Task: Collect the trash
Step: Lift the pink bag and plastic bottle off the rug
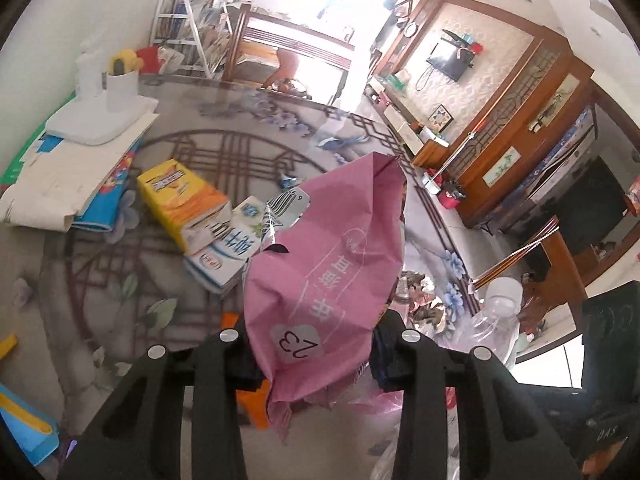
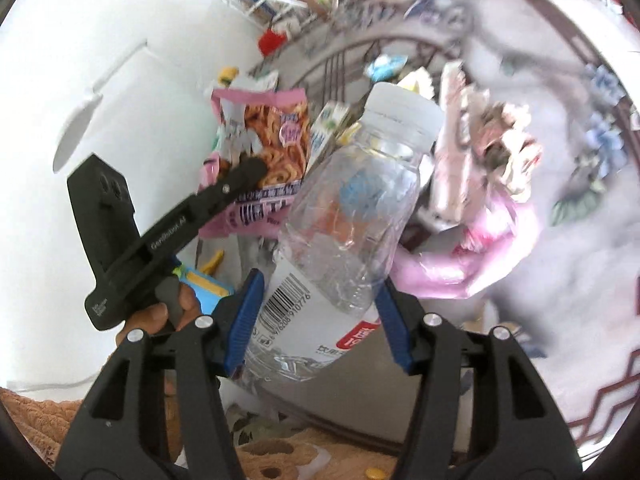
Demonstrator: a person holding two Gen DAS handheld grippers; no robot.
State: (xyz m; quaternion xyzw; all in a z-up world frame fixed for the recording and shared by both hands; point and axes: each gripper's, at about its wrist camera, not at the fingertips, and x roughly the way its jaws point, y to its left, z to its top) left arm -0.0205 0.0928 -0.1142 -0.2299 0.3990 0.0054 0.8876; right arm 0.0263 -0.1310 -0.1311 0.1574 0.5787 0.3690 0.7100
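My left gripper [image 1: 316,364] is shut on a crumpled pink snack wrapper [image 1: 332,264] and holds it up over the round glass table [image 1: 120,280]. In the right wrist view the same wrapper [image 2: 264,136] shows pinched in the left gripper's fingers [image 2: 248,172]. My right gripper [image 2: 318,320] is shut on a clear empty plastic bottle [image 2: 352,208] with a white cap, held between the blue pads [image 2: 394,320]. The bottle's cap [image 1: 502,292] shows at the right of the left wrist view.
On the table lie a yellow carton [image 1: 180,196], a blue-white carton [image 1: 224,248], stacked papers and a white holder [image 1: 96,120], and a thin pink plastic bag [image 2: 472,248] with scraps. A white wall [image 2: 100,80] is at the left.
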